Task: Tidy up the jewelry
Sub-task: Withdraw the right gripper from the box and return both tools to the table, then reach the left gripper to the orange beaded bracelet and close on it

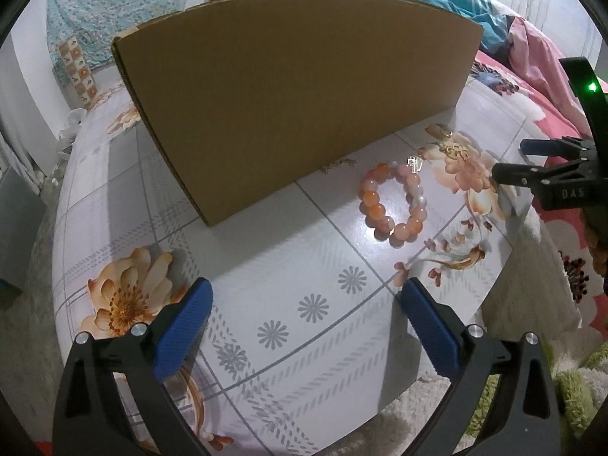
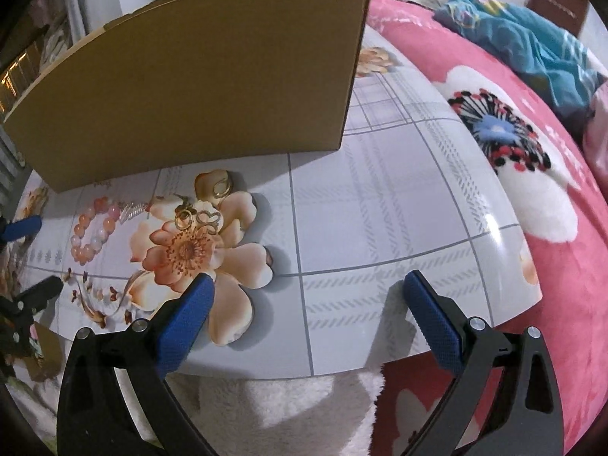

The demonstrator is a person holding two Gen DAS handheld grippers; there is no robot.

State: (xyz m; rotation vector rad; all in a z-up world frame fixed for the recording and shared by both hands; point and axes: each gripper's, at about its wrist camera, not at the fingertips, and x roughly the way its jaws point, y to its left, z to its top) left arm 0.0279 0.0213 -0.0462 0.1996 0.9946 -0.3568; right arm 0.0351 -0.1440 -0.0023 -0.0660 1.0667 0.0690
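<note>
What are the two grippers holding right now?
Nothing. The left gripper and the right gripper both stand open over the table, and the bead bracelet lies untouched.

A glossy table [image 1: 266, 266] with grey lines and printed orange flowers is standing beside a bed, where a pink flowered blanket [image 2: 513, 152] is lying under a crumpled teal cloth [image 2: 532, 41]. White walls [image 1: 22, 87] are showing behind. Fluffy white fabric [image 2: 285, 410] is lying below the table edge.
</note>
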